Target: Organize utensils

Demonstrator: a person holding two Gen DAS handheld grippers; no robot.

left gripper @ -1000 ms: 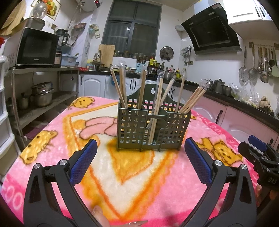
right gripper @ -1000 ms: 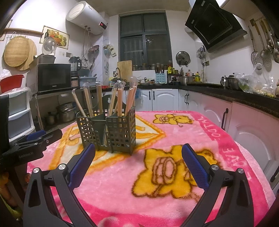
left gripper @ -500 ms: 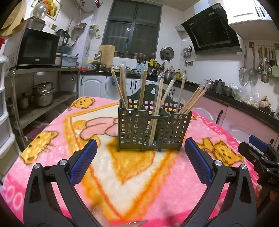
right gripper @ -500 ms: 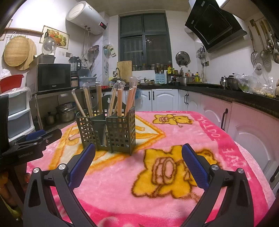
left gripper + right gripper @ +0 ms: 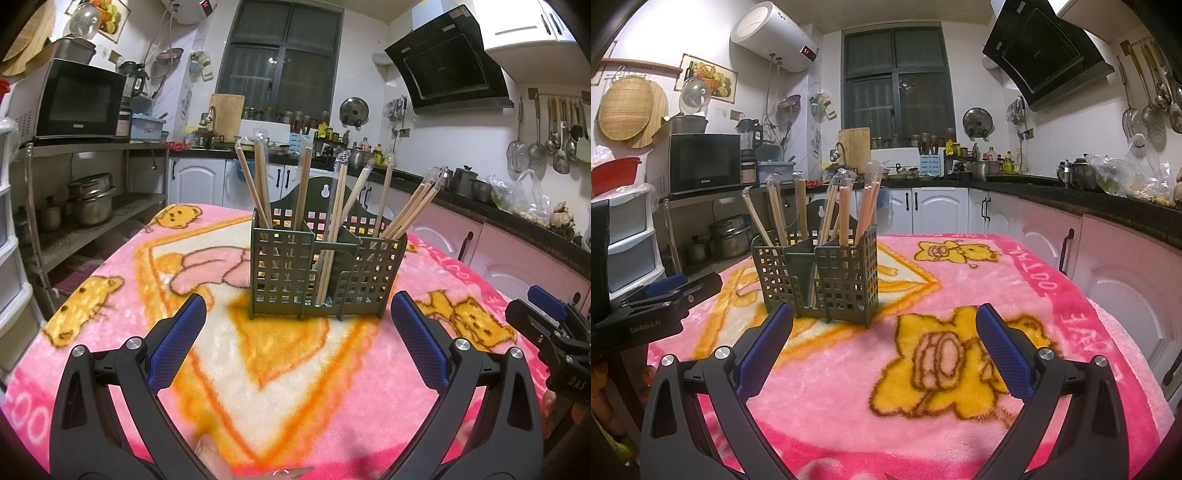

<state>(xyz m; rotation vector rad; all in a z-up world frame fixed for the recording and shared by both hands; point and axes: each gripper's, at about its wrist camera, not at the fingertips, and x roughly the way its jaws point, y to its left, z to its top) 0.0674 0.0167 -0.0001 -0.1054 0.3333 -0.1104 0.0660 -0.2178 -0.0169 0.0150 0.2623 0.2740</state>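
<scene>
A dark green slotted utensil holder (image 5: 325, 273) stands on the pink blanket-covered table (image 5: 122, 288), with several wrapped wooden chopsticks (image 5: 258, 184) upright in its compartments. It also shows in the right wrist view (image 5: 820, 277), with the chopsticks (image 5: 844, 206) leaning in it. My left gripper (image 5: 295, 339) is open and empty, just in front of the holder. My right gripper (image 5: 884, 343) is open and empty, to the right of the holder and a little back from it. The right gripper's tip shows at the left wrist view's right edge (image 5: 546, 325). The left gripper shows at the right wrist view's left edge (image 5: 661, 299).
A metal shelf rack with a microwave (image 5: 77, 103) and pots (image 5: 92, 199) stands left of the table. White cabinets and a dark counter (image 5: 1071, 188) run along the back and right. Ladles (image 5: 554, 140) hang on the right wall.
</scene>
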